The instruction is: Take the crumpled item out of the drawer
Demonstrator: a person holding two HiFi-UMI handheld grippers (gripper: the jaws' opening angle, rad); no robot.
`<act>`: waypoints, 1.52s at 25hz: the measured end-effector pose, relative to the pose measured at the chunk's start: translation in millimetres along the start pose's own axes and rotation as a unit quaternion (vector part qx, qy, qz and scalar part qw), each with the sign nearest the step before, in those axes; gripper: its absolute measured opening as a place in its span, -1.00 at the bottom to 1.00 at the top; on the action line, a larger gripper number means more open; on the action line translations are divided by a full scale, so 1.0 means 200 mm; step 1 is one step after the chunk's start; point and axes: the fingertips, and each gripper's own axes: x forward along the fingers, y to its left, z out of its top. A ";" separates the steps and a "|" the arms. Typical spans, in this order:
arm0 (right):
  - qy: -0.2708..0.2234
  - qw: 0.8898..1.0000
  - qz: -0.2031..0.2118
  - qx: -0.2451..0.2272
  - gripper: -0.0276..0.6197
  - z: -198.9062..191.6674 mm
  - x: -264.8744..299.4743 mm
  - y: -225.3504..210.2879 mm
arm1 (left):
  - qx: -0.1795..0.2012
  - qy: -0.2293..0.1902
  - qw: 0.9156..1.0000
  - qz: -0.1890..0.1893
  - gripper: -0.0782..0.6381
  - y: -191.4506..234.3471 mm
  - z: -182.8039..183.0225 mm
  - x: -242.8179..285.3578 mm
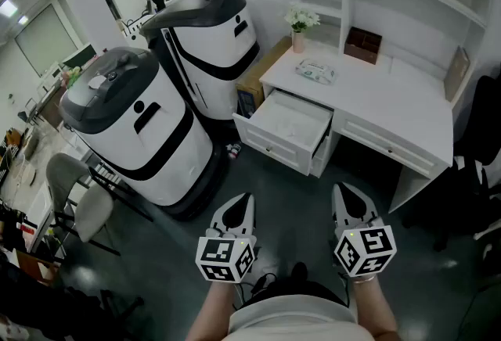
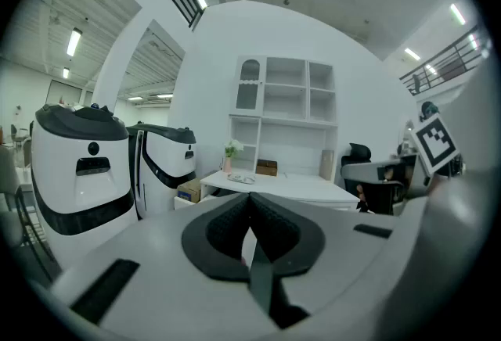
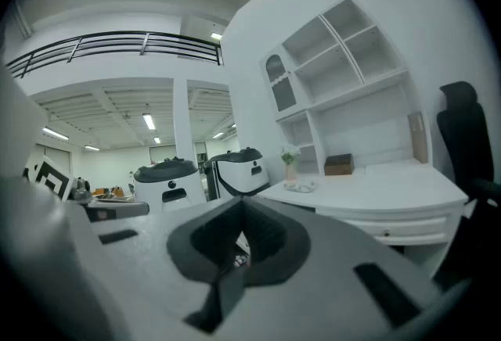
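Observation:
A white desk (image 1: pixel 391 93) stands ahead of me with its left drawer (image 1: pixel 270 138) pulled open. Inside the drawer lies something pale and white (image 1: pixel 295 128), too faint to make out clearly. My left gripper (image 1: pixel 244 199) and right gripper (image 1: pixel 342 191) are held low over the dark floor, well short of the drawer. Both are shut with nothing between the jaws. In the left gripper view the left gripper (image 2: pixel 250 199) points toward the desk (image 2: pixel 290 187). The right gripper (image 3: pixel 241 202) points the same way, with the desk (image 3: pixel 376 183) at its right.
Two big white-and-black robot units (image 1: pixel 133 128) (image 1: pixel 207 42) stand left of the drawer, beside a cardboard box (image 1: pixel 258 77). On the desk are a flower vase (image 1: pixel 299 25), a light packet (image 1: pixel 316 71) and a brown box (image 1: pixel 363 44). A black chair (image 1: pixel 477 167) is at the right and a grey chair (image 1: pixel 74 199) at the left.

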 end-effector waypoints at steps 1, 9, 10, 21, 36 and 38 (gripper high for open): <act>0.002 1.000 0.001 -0.003 -0.91 0.00 0.00 -0.01 | -0.001 0.000 1.000 0.001 -0.80 -0.01 0.00 0.01; -0.007 1.000 0.014 0.000 -0.91 0.04 0.05 -0.08 | -0.003 -0.007 1.000 0.014 -0.80 -0.04 0.03 0.11; -0.011 1.000 0.017 0.000 -0.91 0.05 0.06 -0.08 | -0.004 -0.008 1.000 0.016 -0.80 -0.04 0.04 0.13; -0.012 1.000 0.013 -0.005 -0.91 0.06 0.10 -0.18 | 0.007 -0.011 1.000 0.022 -0.67 -0.05 0.07 0.21; 0.006 1.000 0.002 0.008 -0.91 0.01 0.19 -0.25 | 0.006 -0.002 0.999 0.033 -0.44 0.03 0.05 0.33; 0.008 1.000 -0.002 0.008 -0.91 0.01 0.25 -0.27 | -0.002 0.000 0.999 0.034 -0.43 0.07 0.05 0.38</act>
